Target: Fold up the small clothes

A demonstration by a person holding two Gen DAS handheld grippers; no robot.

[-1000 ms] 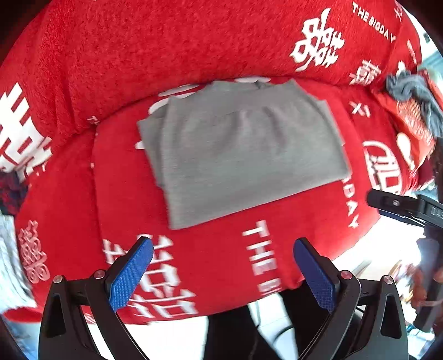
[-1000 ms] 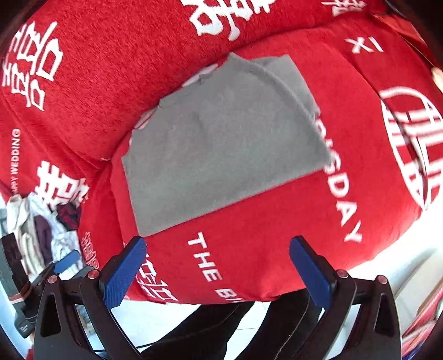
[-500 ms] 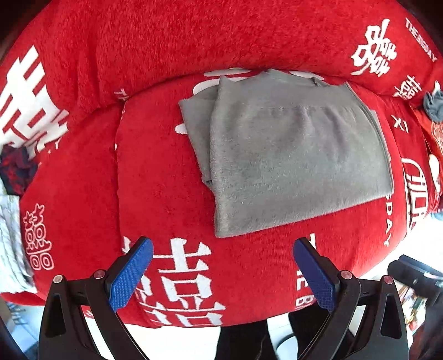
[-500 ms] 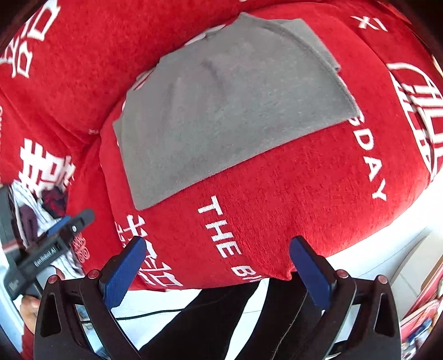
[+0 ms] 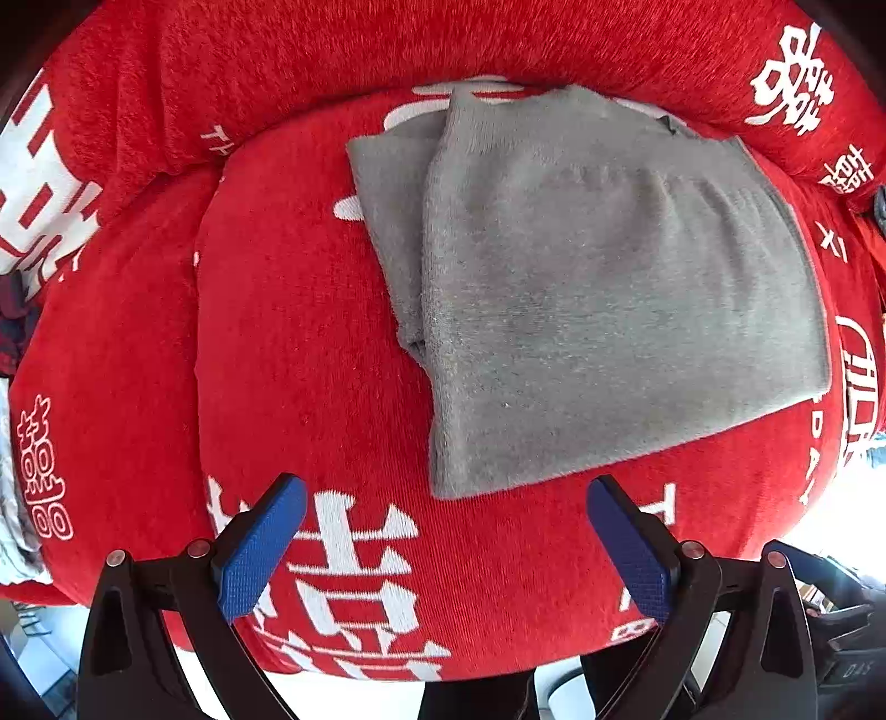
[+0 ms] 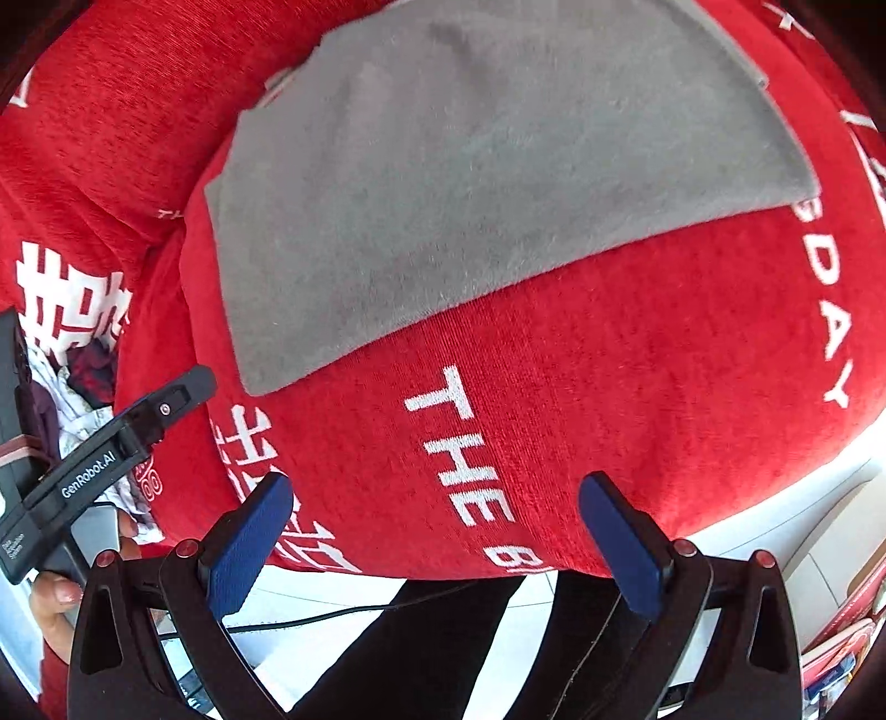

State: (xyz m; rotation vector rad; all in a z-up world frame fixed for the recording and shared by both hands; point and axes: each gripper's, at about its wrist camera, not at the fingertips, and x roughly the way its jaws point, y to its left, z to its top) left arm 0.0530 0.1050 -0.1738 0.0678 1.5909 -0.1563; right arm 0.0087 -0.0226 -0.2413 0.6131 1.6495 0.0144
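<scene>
Left gripper (image 5: 443, 545): spread wide, empty, hovering off the near edge of the red cushion (image 5: 310, 354). Right gripper (image 6: 434, 543): likewise spread and empty, at the near right. Grey garment (image 5: 603, 288): lying flat, folded over in layers, far-centre on the cushion. Judged soft, light, limp, fleecy rather than slippery. Best pinched at the near left corner, through all layers, for the next fold.

Bare red cushion (image 5: 310, 343) is left open between both spread tongs and the folded grey garment (image 5: 609, 288). Passage behind the garment is blocked by the raised backrest (image 5: 387, 50), touching its far edge.
</scene>
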